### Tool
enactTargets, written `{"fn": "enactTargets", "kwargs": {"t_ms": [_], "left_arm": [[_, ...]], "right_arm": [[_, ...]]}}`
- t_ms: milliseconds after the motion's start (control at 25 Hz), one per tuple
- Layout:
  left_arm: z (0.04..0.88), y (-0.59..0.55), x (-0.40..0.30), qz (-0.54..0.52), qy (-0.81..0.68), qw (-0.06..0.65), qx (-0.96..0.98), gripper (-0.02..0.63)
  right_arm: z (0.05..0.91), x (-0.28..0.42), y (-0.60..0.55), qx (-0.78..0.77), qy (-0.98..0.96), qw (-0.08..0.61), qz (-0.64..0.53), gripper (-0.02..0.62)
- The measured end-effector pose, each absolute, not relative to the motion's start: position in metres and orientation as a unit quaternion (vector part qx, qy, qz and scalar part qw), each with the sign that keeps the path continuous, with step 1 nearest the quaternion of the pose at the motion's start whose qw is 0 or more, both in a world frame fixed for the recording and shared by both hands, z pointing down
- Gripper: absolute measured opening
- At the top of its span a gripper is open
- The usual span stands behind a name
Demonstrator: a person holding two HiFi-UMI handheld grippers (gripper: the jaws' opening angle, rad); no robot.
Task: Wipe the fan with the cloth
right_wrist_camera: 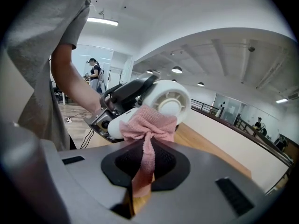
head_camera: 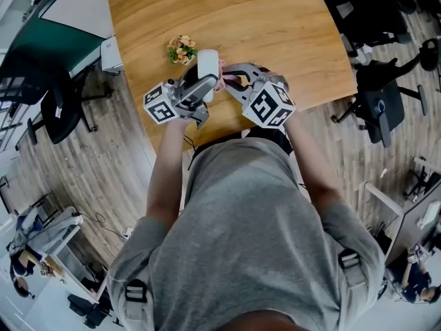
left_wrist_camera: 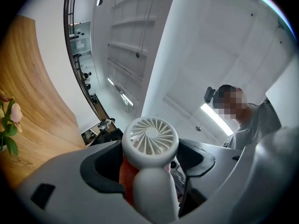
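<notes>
The right gripper (right_wrist_camera: 145, 160) is clenched on a pink cloth (right_wrist_camera: 148, 125). A thin strip of it is pinched between the jaws, and its bunched end fans out just past the tips. That bunch touches the white fan (right_wrist_camera: 172, 101) low on the round head, where the head meets the handle.

Seen from this gripper, the fan's long axis slants from lower left to upper right. The unwiped face of the head lies above and to the right of the cloth, so I judge the next stroke should travel that way.

The left gripper (left_wrist_camera: 152, 167) grasps the fan by its handle, with the bladed head standing clear beyond the jaw tips. It only steadies the fan, and the right hand does the wiping.

Both are held above the near edge of the wooden table (head_camera: 275, 33), and a small bunch of flowers (head_camera: 181, 49) sits just beyond them.
</notes>
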State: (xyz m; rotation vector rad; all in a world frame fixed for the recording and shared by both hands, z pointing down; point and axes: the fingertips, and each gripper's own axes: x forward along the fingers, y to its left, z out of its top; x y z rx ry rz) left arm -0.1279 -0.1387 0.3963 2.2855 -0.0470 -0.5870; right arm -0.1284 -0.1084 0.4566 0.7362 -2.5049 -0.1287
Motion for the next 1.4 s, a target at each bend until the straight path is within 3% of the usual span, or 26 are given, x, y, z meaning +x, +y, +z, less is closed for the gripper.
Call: {"fn": "enactTargets", "kwargs": {"t_ms": [440, 960, 1400], "left_arm": [[0.413, -0.154, -0.133, -0.227, -0.061, 0.397, 0.887, 0.368], [0.434, -0.155, -0.125, -0.19, -0.094, 0.397, 0.893, 0.368], [0.432, -0.158, -0.132, -0.21, -0.098, 0.404, 0.885, 0.368]], "right_arm": [[0.481, -0.145, -0.08, 0.232, -0.923, 0.302, -0.059, 0.035], [0.453, -0.147, -0.078, 0.253, -0.946, 0.201, 0.011, 0.035], [0.449, -0.147, -0.088, 0.28, -0.942, 0.185, 0.007, 0.035]]}}
